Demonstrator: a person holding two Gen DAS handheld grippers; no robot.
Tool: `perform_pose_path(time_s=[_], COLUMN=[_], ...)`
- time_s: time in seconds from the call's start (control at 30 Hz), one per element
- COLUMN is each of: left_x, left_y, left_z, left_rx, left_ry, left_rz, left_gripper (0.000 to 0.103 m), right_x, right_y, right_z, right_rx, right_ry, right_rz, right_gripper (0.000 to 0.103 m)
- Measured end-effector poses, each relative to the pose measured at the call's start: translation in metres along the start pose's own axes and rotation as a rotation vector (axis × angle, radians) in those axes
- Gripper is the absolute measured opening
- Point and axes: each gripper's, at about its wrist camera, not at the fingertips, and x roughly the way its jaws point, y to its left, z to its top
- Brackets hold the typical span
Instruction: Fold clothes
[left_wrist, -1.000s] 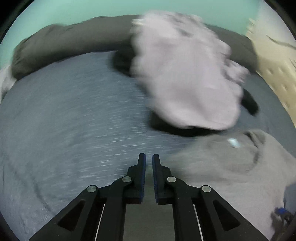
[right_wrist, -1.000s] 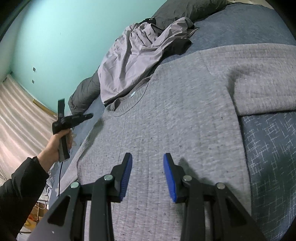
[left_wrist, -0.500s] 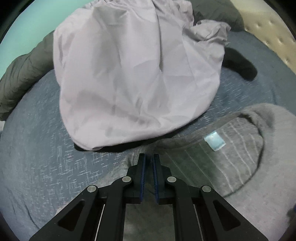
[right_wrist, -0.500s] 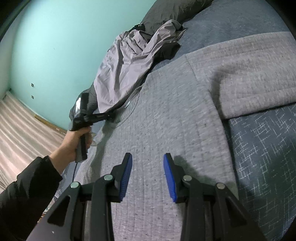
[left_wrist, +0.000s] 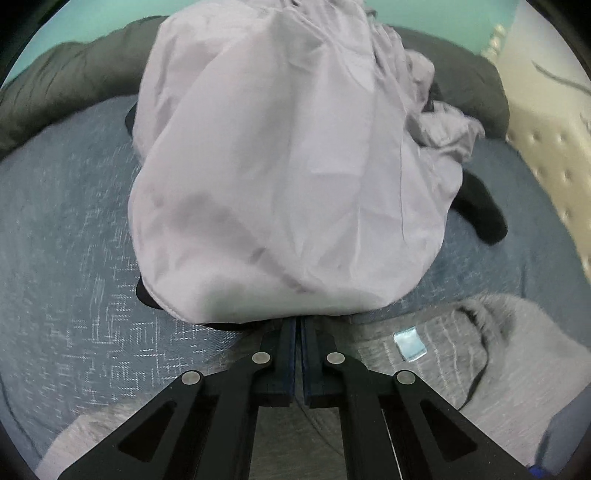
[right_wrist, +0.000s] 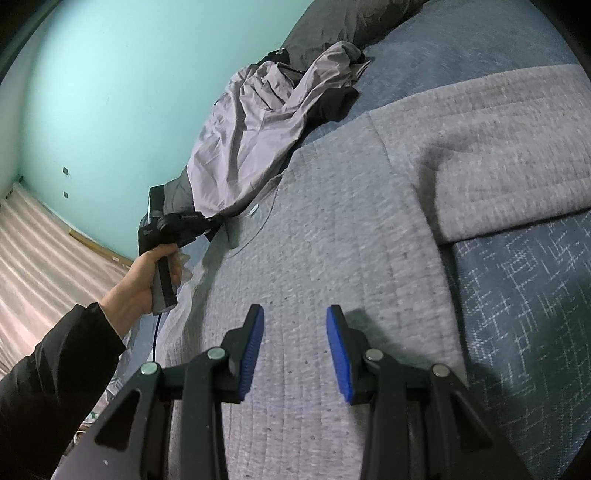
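A grey knit sweater (right_wrist: 332, 240) lies flat on the bed, one sleeve (right_wrist: 509, 166) folded across its body. Its collar and label (left_wrist: 408, 345) show in the left wrist view. A crumpled lilac garment (left_wrist: 280, 177) lies just beyond the collar. My left gripper (left_wrist: 298, 325) is shut, its tips at the lilac hem over the sweater's shoulder edge; I see nothing between the pads. The right wrist view shows a hand (right_wrist: 147, 273) holding that left gripper (right_wrist: 218, 221). My right gripper (right_wrist: 293, 314) hovers open over the sweater's lower body with nothing between its fingers.
A black garment (left_wrist: 480, 210) sticks out from under the lilac one. A dark grey duvet (left_wrist: 55, 85) is bunched along the far side of the blue patterned bedspread (right_wrist: 524, 314). A tufted headboard (left_wrist: 546, 147) stands at the right, a teal wall (right_wrist: 110, 92) behind.
My left gripper moved in over the sweater's shoulder up to the lilac garment's hem, and its narrow gap closed. The right gripper stayed about where it was, still open.
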Motion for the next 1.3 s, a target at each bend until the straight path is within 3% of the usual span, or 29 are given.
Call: perform_pose_path(time_s=[0.13,0.27,0.3,0.4,0.63,0.8,0.93,0.97,1.0,1.3], left_x=[-0.008,-0.022,-0.025,-0.015,0.015,0.039,0.053,0.054,0.053,0.027], left_y=[0.014,-0.011,-0.022,-0.056,-0.124,-0.132,-0.137,-0.137,-0.137,-0.123], left_z=[-0.006,-0.008,-0.009,0.0,-0.009,-0.012,-0.011,-0.011,-0.01,0.019], left_rx=[-0.082,0.05,0.083,0.17,0.171,0.081,0.047,0.04,0.035,-0.019], left_ry=[-0.032,-0.062,-0.075,-0.075,0.065,0.11,0.104,0.1,0.093,-0.026], left_rz=[-0.048,0.02,0.029,0.014,-0.241,-0.283,-0.308,-0.317,-0.318,-0.29], left_gripper=[0.003,0.01,0.018,0.024,0.024,0.024,0.022,0.017,0.001,0.001], right_x=[0.002,0.002,0.001,0.001,-0.003,-0.01,-0.013,-0.014,-0.015,-0.022], right_y=[0.0,-0.001,-0.001,-0.002,-0.006,-0.009,-0.011,-0.012,-0.014,-0.015], right_z=[0.0,0.003,0.003,0.004,0.01,0.014,0.017,0.017,0.018,0.013], right_rx=[0.002,0.006,0.008,0.015,0.033,0.044,0.046,0.051,0.054,0.055], right_ry=[0.001,-0.005,-0.007,-0.012,-0.026,-0.04,-0.043,-0.044,-0.046,-0.046], right_rz=[0.003,0.004,0.004,0.006,0.013,0.021,0.022,0.024,0.023,0.019], right_gripper=[0.035,0.035,0.035,0.035,0.035,0.035,0.035,0.035,0.035,0.035])
